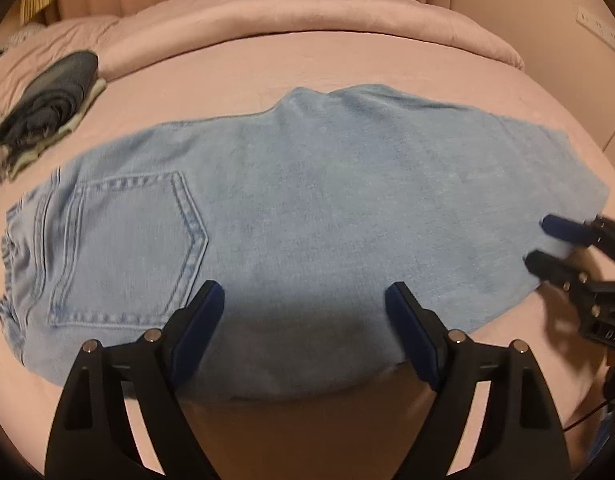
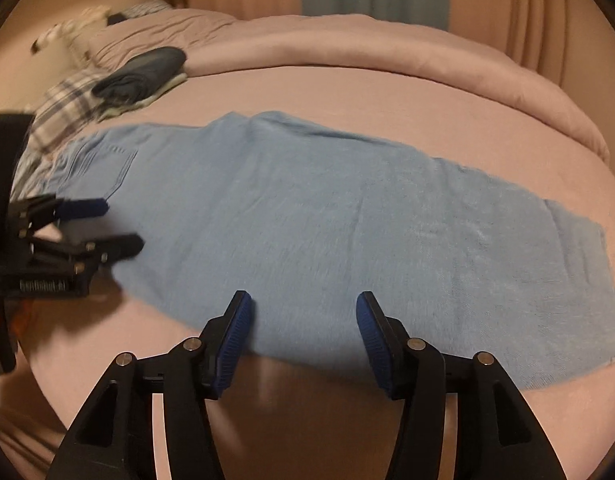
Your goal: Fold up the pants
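Observation:
Light blue jeans (image 1: 307,200) lie flat on the pink bed, folded lengthwise, waist and back pocket (image 1: 127,248) at the left, leg hems at the right. They also show in the right wrist view (image 2: 327,220). My left gripper (image 1: 303,300) is open over the jeans' near edge, just right of the pocket; it also shows in the right wrist view (image 2: 121,226). My right gripper (image 2: 303,312) is open above the near edge of the legs; it shows in the left wrist view (image 1: 537,242) near the hem end. Neither holds cloth.
A pile of folded dark and plaid clothes (image 1: 47,108) lies at the far left of the bed (image 1: 347,64); it also shows in the right wrist view (image 2: 139,72). A rolled pink duvet (image 1: 307,24) runs along the back. Curtains hang behind.

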A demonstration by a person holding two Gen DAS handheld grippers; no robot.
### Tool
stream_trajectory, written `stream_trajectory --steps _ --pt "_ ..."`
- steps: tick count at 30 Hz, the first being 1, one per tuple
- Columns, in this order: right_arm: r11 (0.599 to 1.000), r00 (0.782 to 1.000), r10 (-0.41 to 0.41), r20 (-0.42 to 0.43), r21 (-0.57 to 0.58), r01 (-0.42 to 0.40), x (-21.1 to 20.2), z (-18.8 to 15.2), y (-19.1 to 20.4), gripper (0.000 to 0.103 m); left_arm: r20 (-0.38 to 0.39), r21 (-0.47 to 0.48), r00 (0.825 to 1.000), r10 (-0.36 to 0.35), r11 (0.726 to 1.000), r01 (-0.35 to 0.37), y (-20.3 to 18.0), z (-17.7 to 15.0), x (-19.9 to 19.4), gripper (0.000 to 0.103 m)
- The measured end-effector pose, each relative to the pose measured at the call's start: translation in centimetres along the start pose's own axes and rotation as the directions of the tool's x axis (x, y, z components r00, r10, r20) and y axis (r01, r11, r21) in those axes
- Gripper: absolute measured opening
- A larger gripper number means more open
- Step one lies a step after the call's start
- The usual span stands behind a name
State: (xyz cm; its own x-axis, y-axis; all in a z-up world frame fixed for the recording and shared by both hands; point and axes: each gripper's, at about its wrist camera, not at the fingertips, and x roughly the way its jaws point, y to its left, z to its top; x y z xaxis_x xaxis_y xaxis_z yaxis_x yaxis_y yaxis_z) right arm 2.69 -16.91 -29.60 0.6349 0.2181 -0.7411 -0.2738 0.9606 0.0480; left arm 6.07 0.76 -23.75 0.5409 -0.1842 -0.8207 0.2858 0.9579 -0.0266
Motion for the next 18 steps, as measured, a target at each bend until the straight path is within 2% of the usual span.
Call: stream_trajectory --steps 6,9,13,15,18 --pt "0.998 0.999 0.050 -0.004 0.041 -0.050 -2.1 -0.4 -2.0 0.056 -0.030 0.043 0.999 0.021 0.999 -0.019 -0.4 -0.5 -2.0 0.084" --pt "0.997 0.998 0.013 0.059 0.075 -0.017 -4.0 -0.2 -3.9 0.056 -0.042 0.037 0.999 0.019 0.999 -0.018 -1.0 0.1 -2.3 0.084" --pt "0.987 0.992 -0.047 0.115 0.158 0.028 -4.6 1.5 -7.1 0.058 -0.020 0.043 0.998 -0.052 0.998 0.053 -3.8 1.8 -2.3 0.083" --pt "0.978 0.987 -0.095 0.127 0.198 0.069 -4.2 2.6 -8.8 0.059 -0.008 0.083 0.996 -0.090 0.993 0.090 -6.2 2.9 -2.1 0.083" --pt "0.963 0.986 -0.124 0.114 0.253 0.092 -3.3 3.0 -10.6 0.059 0.000 0.161 0.993 -0.116 0.980 0.115 -9.6 4.1 -1.4 0.084"
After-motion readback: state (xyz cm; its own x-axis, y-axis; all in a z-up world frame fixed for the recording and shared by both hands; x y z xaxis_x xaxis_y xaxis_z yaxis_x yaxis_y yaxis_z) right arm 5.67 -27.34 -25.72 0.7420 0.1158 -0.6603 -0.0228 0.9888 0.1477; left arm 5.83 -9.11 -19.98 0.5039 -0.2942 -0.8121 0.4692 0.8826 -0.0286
